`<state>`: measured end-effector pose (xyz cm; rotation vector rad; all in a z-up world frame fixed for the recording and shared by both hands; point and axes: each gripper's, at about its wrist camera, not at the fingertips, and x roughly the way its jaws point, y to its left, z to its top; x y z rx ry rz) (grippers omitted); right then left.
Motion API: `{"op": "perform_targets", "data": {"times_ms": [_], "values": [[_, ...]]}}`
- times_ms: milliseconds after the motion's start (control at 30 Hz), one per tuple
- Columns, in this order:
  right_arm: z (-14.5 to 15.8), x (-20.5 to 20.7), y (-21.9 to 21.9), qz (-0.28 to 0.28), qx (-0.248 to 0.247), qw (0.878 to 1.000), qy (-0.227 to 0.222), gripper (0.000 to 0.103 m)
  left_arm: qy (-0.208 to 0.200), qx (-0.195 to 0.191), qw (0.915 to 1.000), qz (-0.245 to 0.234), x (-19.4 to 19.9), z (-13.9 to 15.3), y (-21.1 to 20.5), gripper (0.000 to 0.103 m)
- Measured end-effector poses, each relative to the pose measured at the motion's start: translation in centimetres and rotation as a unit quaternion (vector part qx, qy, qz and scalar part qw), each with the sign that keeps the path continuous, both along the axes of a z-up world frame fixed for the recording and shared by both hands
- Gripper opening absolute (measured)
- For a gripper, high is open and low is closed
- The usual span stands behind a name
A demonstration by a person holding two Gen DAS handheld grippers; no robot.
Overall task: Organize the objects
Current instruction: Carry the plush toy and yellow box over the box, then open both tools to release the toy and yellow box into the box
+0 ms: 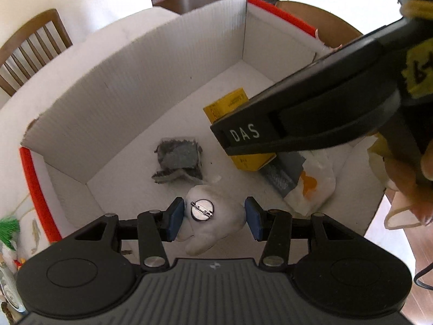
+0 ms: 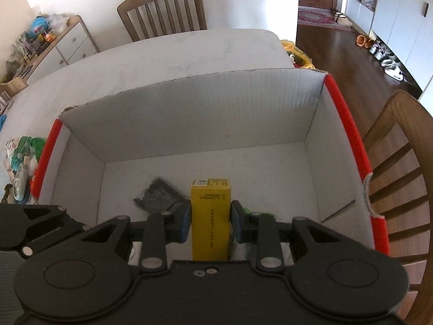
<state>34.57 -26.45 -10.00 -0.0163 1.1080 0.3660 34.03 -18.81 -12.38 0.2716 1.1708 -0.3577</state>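
Note:
A white cardboard box (image 1: pixel 151 86) with red rims stands open on the table. Over its floor my left gripper (image 1: pixel 215 218) is shut on a white soft badge (image 1: pixel 216 230), whose round metal pin back (image 1: pixel 202 210) faces up. My right gripper (image 2: pixel 211 220) is shut on an upright yellow carton (image 2: pixel 211 216), held inside the same box (image 2: pixel 189 113). In the left wrist view the right gripper's black body covers part of the yellow carton (image 1: pixel 227 105). A dark grey packet (image 1: pixel 178 159) lies on the box floor, and shows beside the carton (image 2: pixel 158 196) in the right wrist view.
A silver-grey packet (image 1: pixel 284 173) and a white bag with orange print (image 1: pixel 314 187) lie in the box's right part. Loose clutter (image 2: pixel 21 157) sits on the white table (image 2: pixel 162 59) left of the box. Wooden chairs (image 2: pixel 162 10) stand at the far and right sides.

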Motion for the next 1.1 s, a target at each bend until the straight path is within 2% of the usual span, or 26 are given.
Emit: {"op": "perform_targets", "data": {"times_ms": [400,500,633,1033,1100], "values": [[-0.2,1.1,-0.1,-0.004,0.000,1.000,0.012,0.030,0.025,0.005,0.9997,0.002,-0.1,-0.9,-0.2,0.050],[-0.2,1.1,0.0,-0.005,0.000,1.000,0.014,0.031,0.021,0.003,0.9998,0.004,-0.4,-0.7,-0.2,0.052],[0.1,0.9,-0.2,-0.010,0.002,1.000,0.011,0.033,0.013,-0.006,0.9999,0.009,-0.8,-0.3,0.0,0.064],[2.6,-0.9,-0.5,-0.013,0.020,1.000,-0.012,0.036,-0.024,-0.025,0.9991,0.023,-3.5,2.2,0.6,0.065],[3.2,-1.3,-0.7,-0.012,0.023,1.000,-0.017,0.036,-0.033,-0.028,0.9988,0.025,-2.7,3.1,0.3,0.065]]}}
